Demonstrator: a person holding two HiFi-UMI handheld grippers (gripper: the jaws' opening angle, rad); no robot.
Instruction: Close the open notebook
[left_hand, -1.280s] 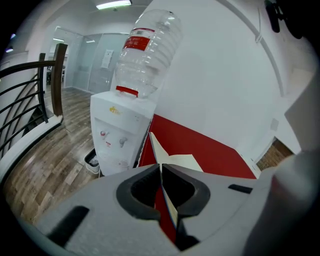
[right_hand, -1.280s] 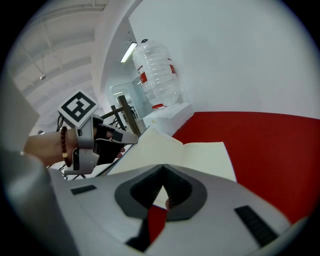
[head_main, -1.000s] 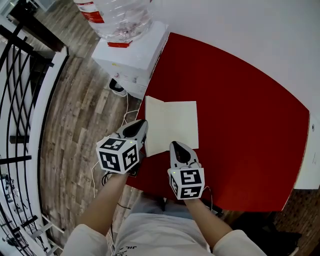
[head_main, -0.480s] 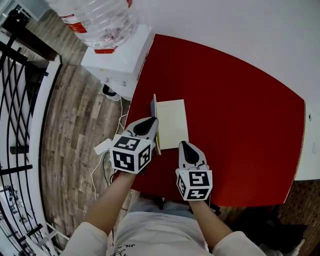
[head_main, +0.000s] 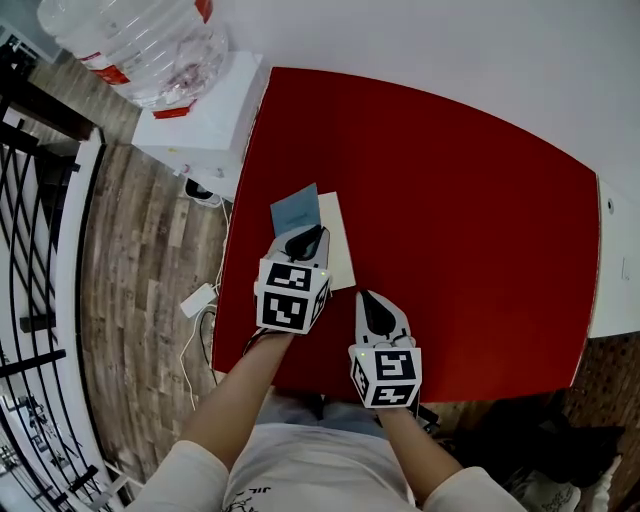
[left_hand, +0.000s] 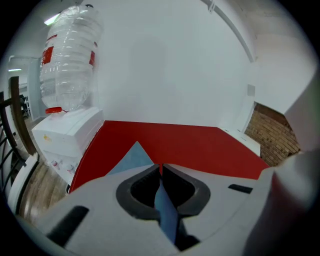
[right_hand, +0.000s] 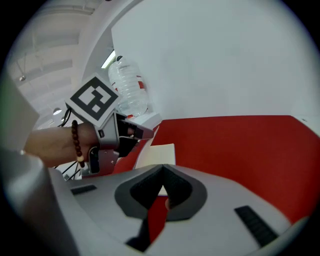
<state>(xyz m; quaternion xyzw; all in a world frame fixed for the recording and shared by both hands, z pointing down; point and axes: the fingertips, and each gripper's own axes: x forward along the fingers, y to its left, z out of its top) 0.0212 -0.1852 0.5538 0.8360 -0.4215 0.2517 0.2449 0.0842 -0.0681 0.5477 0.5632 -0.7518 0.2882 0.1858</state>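
Observation:
The notebook (head_main: 334, 243) lies near the left edge of the red table (head_main: 460, 200), its cream page facing up. Its blue cover (head_main: 295, 210) stands lifted over the page, tilted. My left gripper (head_main: 306, 238) is shut on that cover; in the left gripper view the blue cover (left_hand: 136, 157) runs out between the closed jaws (left_hand: 160, 167). My right gripper (head_main: 374, 305) hovers just right of the notebook near the table's front edge, shut with nothing in it. In the right gripper view its jaws (right_hand: 162, 170) meet, and the cream page (right_hand: 158, 153) lies ahead.
A white water dispenser (head_main: 195, 125) with a clear bottle (head_main: 130, 45) stands off the table's left corner. Cables and a white adapter (head_main: 197, 298) lie on the wooden floor. A black railing (head_main: 30, 250) runs along the far left.
My left gripper has swung right from the notebook's left edge, bringing the blue cover up and over the page. The flat open spread has folded. My right gripper shifted slightly.

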